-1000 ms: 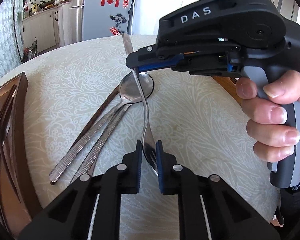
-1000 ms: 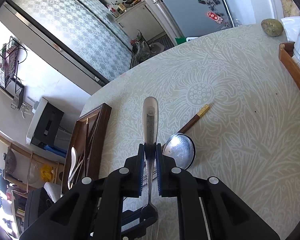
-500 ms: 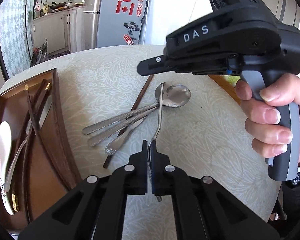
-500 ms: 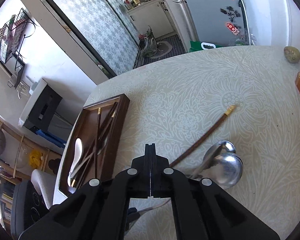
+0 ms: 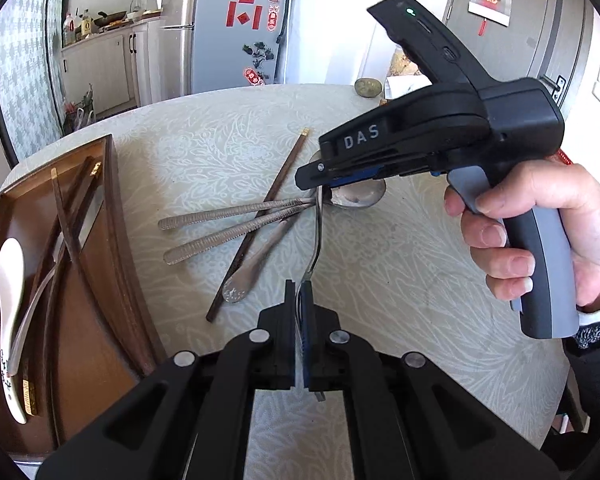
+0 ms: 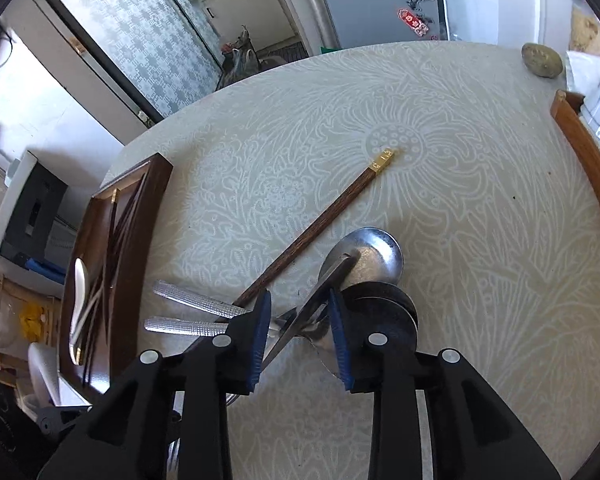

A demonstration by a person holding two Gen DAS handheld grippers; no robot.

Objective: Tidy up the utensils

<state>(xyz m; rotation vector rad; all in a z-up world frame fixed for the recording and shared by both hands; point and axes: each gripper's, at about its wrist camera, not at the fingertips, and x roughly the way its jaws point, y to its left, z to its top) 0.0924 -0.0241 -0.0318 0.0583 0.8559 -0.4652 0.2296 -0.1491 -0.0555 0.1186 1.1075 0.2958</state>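
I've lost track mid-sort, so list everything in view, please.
Slim steel fork: one, silver, tines in the left gripper, handle between the right gripper's pads.
Textured-handled steel spoons: two, silver, on the table.
Gold-capped wooden chopstick: one, brown, crossing the spoons.
Smooth steel utensil: one, silver, beside that chopstick, head hidden.
Rectangular wooden tray: one, dark brown, table's left edge.
Tray chopsticks: several, dark brown.
Ceramic spoon: one, white, in tray.
Round lump: one, brownish, far edge.
Floral-clothed table: one, pale.
Fridge: one, grey, behind.
Left gripper: black, shut on fork.
Right gripper: black, jaws just opening.
Hand: one, holding it.
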